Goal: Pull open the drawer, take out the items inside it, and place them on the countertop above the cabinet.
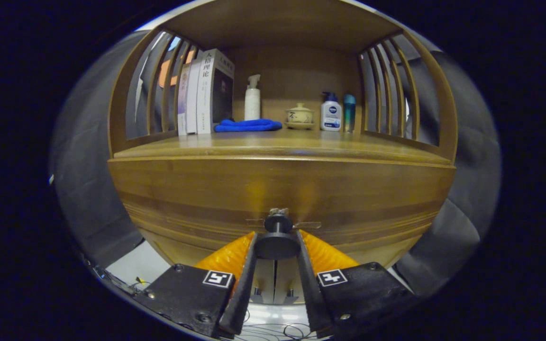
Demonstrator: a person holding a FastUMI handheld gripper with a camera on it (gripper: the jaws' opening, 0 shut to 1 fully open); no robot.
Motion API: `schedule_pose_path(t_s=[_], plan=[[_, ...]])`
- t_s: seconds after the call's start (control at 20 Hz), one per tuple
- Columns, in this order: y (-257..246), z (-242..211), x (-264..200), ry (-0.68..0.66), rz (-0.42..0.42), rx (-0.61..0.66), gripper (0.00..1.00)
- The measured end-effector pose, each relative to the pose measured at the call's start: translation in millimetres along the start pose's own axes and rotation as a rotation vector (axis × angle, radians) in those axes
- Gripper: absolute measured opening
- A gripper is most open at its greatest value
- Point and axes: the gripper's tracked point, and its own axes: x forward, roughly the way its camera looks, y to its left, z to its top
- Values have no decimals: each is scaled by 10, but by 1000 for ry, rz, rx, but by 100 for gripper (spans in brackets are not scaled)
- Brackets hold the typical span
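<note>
Black drawer knob [277, 240], gripper [277, 246] fingers clamping it

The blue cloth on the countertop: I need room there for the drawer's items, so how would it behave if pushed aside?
The blue cloth lies folded and soft-looking, so it would probably crumple rather than slide whole. It looks light and unbreakable. Pushed back, it might nudge the spray bottle just behind it.

Dim warm light is falling from above; fisheye bending is curving the edges; shadows are pooling below.
</note>
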Motion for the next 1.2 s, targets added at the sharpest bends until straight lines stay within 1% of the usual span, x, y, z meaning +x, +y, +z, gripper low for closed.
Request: schedule_pose_path(t_s=[0.1,0.15,0.35,0.45,0.95,1.2], plan=[[-16,-21,24,4,1,13,51],[-3,-16,13,9,7,21,46],[-16,-30,5,33,-3,6,37],[-6,-50,-32,33,-2,33,34],[-23,-324,-657,12,-2,-27,33],[-35,-471,-1019,7,4,-26,33]])
